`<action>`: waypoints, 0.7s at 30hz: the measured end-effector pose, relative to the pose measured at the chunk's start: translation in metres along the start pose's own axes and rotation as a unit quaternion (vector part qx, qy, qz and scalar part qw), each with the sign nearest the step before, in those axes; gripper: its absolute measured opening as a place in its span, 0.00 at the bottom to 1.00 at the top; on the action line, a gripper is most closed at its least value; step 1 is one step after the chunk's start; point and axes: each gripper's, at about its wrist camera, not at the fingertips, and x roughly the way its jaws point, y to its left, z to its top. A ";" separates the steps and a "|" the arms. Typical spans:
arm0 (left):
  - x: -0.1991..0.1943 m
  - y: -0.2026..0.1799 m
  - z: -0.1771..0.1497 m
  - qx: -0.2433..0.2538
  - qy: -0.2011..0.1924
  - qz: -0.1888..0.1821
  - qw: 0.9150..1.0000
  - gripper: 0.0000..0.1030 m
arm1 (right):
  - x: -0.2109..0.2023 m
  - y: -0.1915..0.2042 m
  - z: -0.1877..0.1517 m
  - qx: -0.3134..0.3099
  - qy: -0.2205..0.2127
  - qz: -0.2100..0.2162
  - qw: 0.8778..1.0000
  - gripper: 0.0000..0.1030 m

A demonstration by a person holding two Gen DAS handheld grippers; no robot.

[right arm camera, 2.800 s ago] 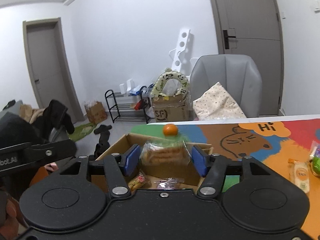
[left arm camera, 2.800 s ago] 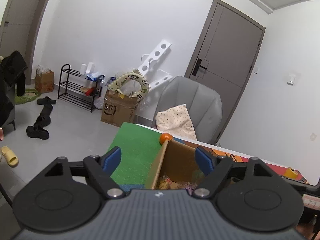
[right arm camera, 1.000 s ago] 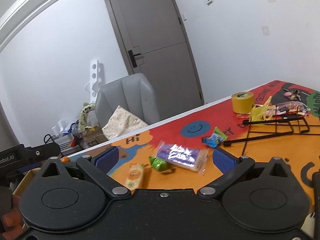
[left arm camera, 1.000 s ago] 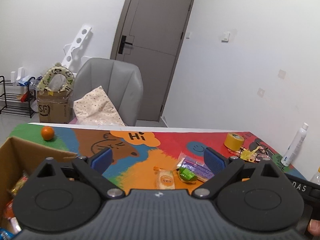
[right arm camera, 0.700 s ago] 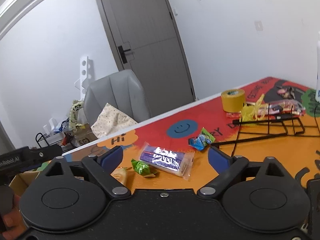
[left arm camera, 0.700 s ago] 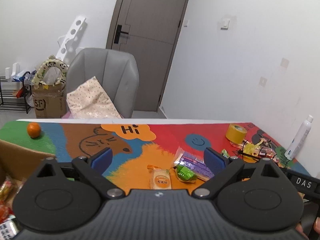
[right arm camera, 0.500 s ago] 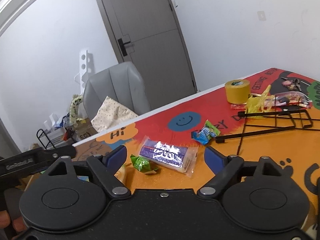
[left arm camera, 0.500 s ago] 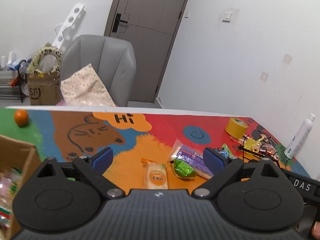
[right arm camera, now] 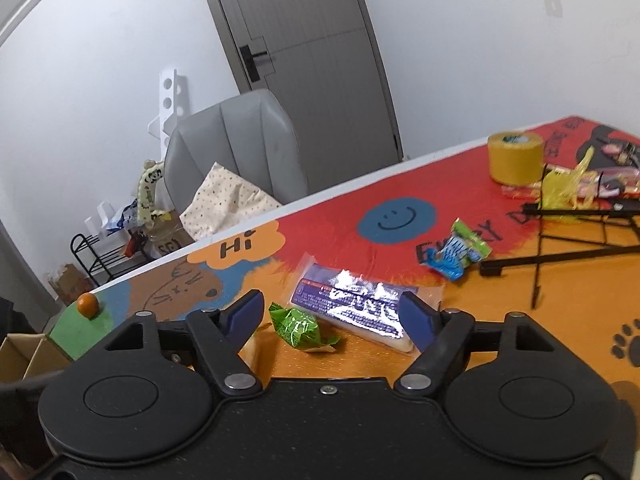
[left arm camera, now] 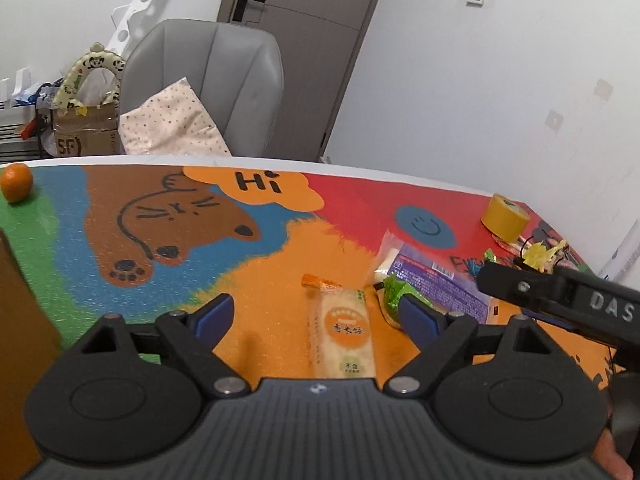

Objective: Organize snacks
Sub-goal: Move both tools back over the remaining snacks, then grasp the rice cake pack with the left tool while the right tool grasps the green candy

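The left gripper (left arm camera: pixel 316 316), jaws spread and just narrowing, frames the rice cracker packet (left arm camera: pixel 343 334) on the mat without touching it. The right gripper (right arm camera: pixel 332 316), likewise spread and narrowing, hovers over the purple biscuit pack (right arm camera: pixel 352 304); the green candy wrapper (right arm camera: pixel 298 326) lies at its eight o'clock.

My mat (left arm camera: pixel 280 264) is orange, red, blue, green, with a brown bear. I see an orange-labelled cracker (left arm camera: pixel 344 332), green wrapper (right arm camera: pixel 298 326), purple packet (right arm camera: pixel 360 304), yellow tape (right arm camera: pixel 515 158).
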 end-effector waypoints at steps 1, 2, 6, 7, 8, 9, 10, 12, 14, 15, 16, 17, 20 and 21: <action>0.001 -0.004 -0.002 0.010 0.000 -0.003 1.000 0.85 | 0.003 0.000 0.000 0.001 0.002 0.001 1.000 0.73; 0.003 -0.007 -0.004 0.020 0.003 -0.003 1.000 0.85 | 0.006 0.001 0.000 0.001 0.004 0.001 1.000 0.73; 0.021 -0.008 -0.016 0.025 0.038 -0.005 0.999 0.70 | 0.019 0.005 -0.004 -0.001 0.017 0.004 1.000 0.71; 0.023 -0.008 -0.018 0.028 0.041 -0.002 0.999 0.65 | 0.021 0.006 -0.005 -0.003 0.021 0.004 1.000 0.70; 0.022 -0.009 -0.019 0.036 0.033 0.002 0.999 0.60 | 0.023 0.007 -0.006 -0.004 0.024 0.004 1.000 0.70; 0.023 -0.010 -0.020 0.043 0.035 0.006 0.998 0.58 | 0.025 0.008 -0.006 -0.005 0.026 0.004 1.000 0.70; 0.023 -0.010 -0.021 0.050 0.031 0.007 0.998 0.52 | 0.025 0.010 -0.006 -0.006 0.028 0.003 1.000 0.70; 0.023 -0.007 -0.021 0.050 0.028 0.013 0.998 0.40 | 0.029 0.011 -0.006 -0.007 0.033 0.002 0.999 0.69; 0.022 0.000 -0.018 0.032 0.027 0.009 0.999 0.33 | 0.033 0.014 -0.006 -0.011 0.037 -0.002 0.999 0.69; 0.022 0.004 -0.017 0.021 0.029 0.004 0.999 0.33 | 0.037 0.016 -0.007 -0.014 0.040 -0.006 0.999 0.69; 0.022 0.007 -0.016 0.014 0.028 0.004 0.999 0.33 | 0.040 0.017 -0.007 -0.016 0.043 -0.008 0.999 0.69; 0.021 0.008 -0.014 0.010 0.028 0.008 1.000 0.33 | 0.042 0.019 -0.007 -0.018 0.046 -0.010 0.999 0.69; 0.018 0.013 -0.010 0.000 0.021 0.008 1.000 0.33 | 0.050 0.025 -0.009 -0.028 0.052 -0.016 0.998 0.69; 0.016 0.014 -0.009 -0.002 0.019 0.008 1.000 0.33 | 0.052 0.027 -0.009 -0.033 0.053 -0.018 0.998 0.69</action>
